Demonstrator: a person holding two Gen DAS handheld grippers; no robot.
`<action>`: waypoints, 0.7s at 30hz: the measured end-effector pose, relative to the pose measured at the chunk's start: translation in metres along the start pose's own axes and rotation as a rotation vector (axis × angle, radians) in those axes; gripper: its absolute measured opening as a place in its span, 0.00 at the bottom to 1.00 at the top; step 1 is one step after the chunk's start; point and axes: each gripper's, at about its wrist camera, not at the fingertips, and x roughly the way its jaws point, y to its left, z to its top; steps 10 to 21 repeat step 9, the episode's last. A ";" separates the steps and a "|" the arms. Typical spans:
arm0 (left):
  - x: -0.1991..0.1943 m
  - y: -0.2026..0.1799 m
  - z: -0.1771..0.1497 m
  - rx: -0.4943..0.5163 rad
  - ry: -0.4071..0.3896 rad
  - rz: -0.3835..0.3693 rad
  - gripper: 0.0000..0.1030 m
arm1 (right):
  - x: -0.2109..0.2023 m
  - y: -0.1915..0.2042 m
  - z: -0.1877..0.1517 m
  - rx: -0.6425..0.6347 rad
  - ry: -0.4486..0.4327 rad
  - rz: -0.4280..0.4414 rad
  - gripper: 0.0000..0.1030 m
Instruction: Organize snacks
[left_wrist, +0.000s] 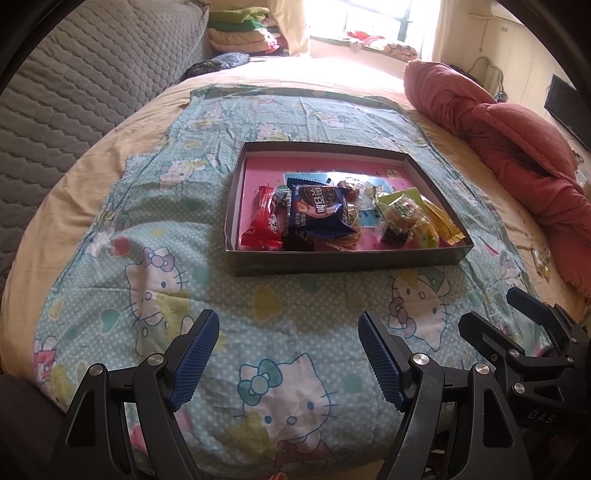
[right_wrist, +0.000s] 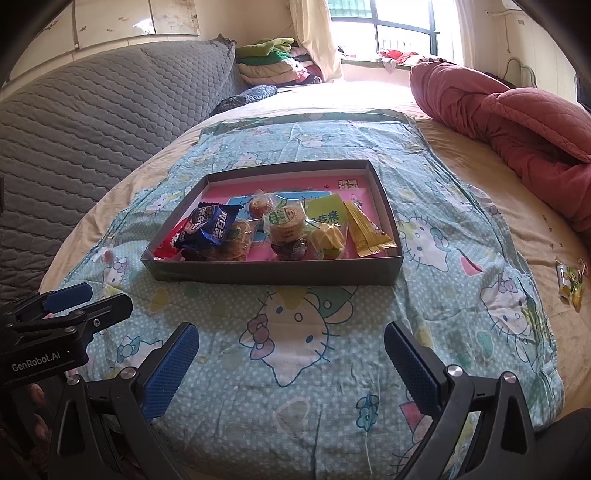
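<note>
On the bed, a shallow grey box (right_wrist: 273, 272) with a pink floor sits on a teal cat-print cloth (right_wrist: 295, 369). Snacks lie piled inside it along the near wall: a red packet (left_wrist: 264, 221) at the left, a blue biscuit pack (left_wrist: 319, 212) partly over it, a round cake in clear wrap (right_wrist: 286, 221) near the middle, a green-labelled bag (right_wrist: 327, 225) beside that, and a yellow sachet (right_wrist: 365, 232) at the right. A few loose sweets (right_wrist: 570, 282) lie outside the box, on the bare sheet off the cloth's right edge, well apart from the box. The left gripper (left_wrist: 286, 354) hangs over the cloth just short of the box, its blue fingers spread with nothing between them. The right gripper (right_wrist: 291, 365) hangs beside it, fingers likewise spread and empty. A pink quilt (right_wrist: 517, 122) is bunched at the far right.
</note>
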 end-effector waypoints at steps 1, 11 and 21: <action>0.000 0.000 0.000 -0.002 0.001 -0.001 0.77 | 0.000 0.000 0.000 0.000 0.000 -0.001 0.98; 0.025 0.012 0.013 -0.031 0.039 0.000 0.77 | 0.009 -0.015 0.010 0.044 -0.007 -0.022 0.98; 0.025 0.012 0.013 -0.031 0.039 0.000 0.77 | 0.009 -0.015 0.010 0.044 -0.007 -0.022 0.98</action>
